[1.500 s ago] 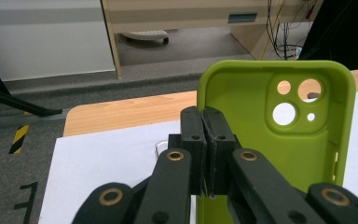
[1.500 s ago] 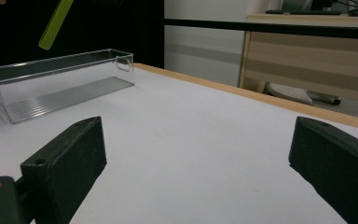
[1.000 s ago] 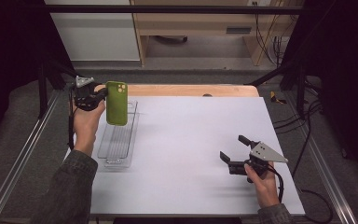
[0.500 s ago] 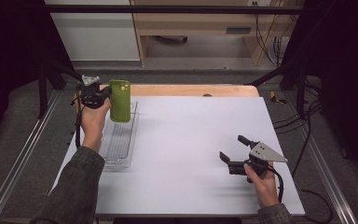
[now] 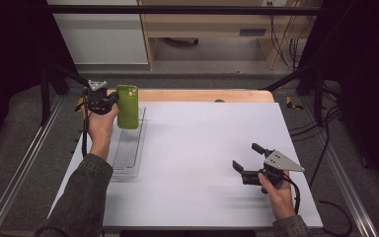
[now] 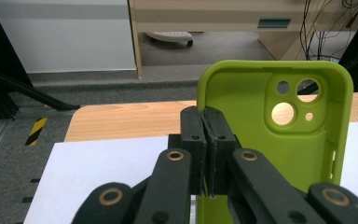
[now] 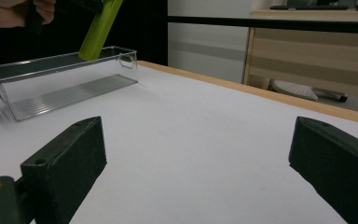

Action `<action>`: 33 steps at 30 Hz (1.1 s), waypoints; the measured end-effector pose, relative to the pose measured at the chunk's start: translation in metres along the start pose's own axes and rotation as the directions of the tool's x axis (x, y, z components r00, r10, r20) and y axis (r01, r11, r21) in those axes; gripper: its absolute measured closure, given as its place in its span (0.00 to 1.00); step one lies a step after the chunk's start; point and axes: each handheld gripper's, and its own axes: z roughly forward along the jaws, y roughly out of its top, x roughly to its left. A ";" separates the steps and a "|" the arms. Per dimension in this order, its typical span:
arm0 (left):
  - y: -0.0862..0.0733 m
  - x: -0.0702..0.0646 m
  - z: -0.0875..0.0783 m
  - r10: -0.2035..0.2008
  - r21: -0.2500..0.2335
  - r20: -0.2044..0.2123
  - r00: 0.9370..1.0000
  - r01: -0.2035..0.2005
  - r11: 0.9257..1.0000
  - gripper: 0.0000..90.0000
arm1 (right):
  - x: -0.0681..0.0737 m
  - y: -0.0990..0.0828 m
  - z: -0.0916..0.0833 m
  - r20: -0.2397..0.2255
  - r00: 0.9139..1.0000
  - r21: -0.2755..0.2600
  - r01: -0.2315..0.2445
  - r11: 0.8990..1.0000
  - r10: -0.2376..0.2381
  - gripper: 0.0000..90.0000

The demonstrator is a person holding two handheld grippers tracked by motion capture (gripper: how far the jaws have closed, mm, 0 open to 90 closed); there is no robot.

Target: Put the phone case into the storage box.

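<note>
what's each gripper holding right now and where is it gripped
The left gripper pinches the green phone case by its side edge wall, above the clear tray. The right gripper is open, holding nothing.

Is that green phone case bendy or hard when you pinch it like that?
Probably bendy but springy. The green phone case is an empty thin shell, so it's likely very light. The left gripper pinches just one side wall, yet the case stands upright over the clear tray without drooping, so it seems fairly firm.
</note>
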 end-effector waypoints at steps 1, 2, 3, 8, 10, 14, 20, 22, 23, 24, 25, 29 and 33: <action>0.000 0.000 0.000 0.002 0.001 0.001 1.000 -0.002 1.000 0.97 | 0.000 0.000 0.000 -0.001 1.000 0.000 0.000 1.000 0.000 0.04; 0.000 0.000 0.000 0.002 0.003 0.001 1.000 -0.002 1.000 0.97 | 0.000 0.000 0.000 -0.002 1.000 0.001 0.001 1.000 -0.001 0.04; 0.000 0.000 0.001 0.003 0.001 0.000 1.000 -0.003 1.000 0.97 | 0.000 0.000 0.000 -0.002 1.000 0.002 0.002 1.000 -0.002 0.04; -0.001 0.000 0.003 -0.003 -0.001 -0.002 1.000 0.003 1.000 0.97 | 0.000 0.000 0.000 -0.002 1.000 0.000 0.001 1.000 -0.001 0.04; -0.001 0.001 0.004 -0.004 0.002 -0.006 1.000 0.004 1.000 0.97 | 0.000 0.000 0.000 -0.002 1.000 0.000 0.000 1.000 0.000 0.04; -0.002 0.002 0.005 -0.008 0.004 -0.009 1.000 0.008 1.000 0.97 | 0.000 0.000 0.001 -0.002 1.000 0.001 -0.001 1.000 0.001 0.04; -0.003 0.002 0.006 -0.003 0.010 -0.013 1.000 0.003 1.000 0.97 | 0.000 0.000 0.001 -0.003 1.000 0.001 0.001 1.000 -0.001 0.04; -0.003 0.003 0.007 -0.004 0.010 -0.016 1.000 0.004 1.000 0.97 | 0.001 0.000 0.001 -0.003 1.000 0.002 0.001 1.000 -0.001 0.04; -0.003 0.003 0.007 -0.005 0.013 -0.016 1.000 0.005 1.000 0.97 | 0.001 0.000 0.001 -0.003 1.000 0.001 0.001 1.000 -0.001 0.04; -0.003 0.003 0.007 -0.004 0.013 -0.017 1.000 0.004 1.000 0.97 | 0.001 0.000 0.001 -0.004 1.000 0.001 0.001 1.000 -0.001 0.04; -0.003 0.003 0.007 -0.003 0.012 -0.019 1.000 0.003 1.000 0.97 | 0.001 0.000 0.001 -0.004 1.000 0.001 0.001 1.000 -0.001 0.04; -0.003 0.004 0.008 -0.003 0.017 -0.021 1.000 0.004 1.000 0.97 | 0.001 0.000 0.001 -0.004 1.000 0.001 0.001 1.000 -0.001 0.04; -0.004 0.004 0.009 -0.007 0.020 -0.023 1.000 0.007 1.000 0.97 | 0.001 0.000 0.000 -0.004 1.000 0.000 0.001 1.000 -0.001 0.04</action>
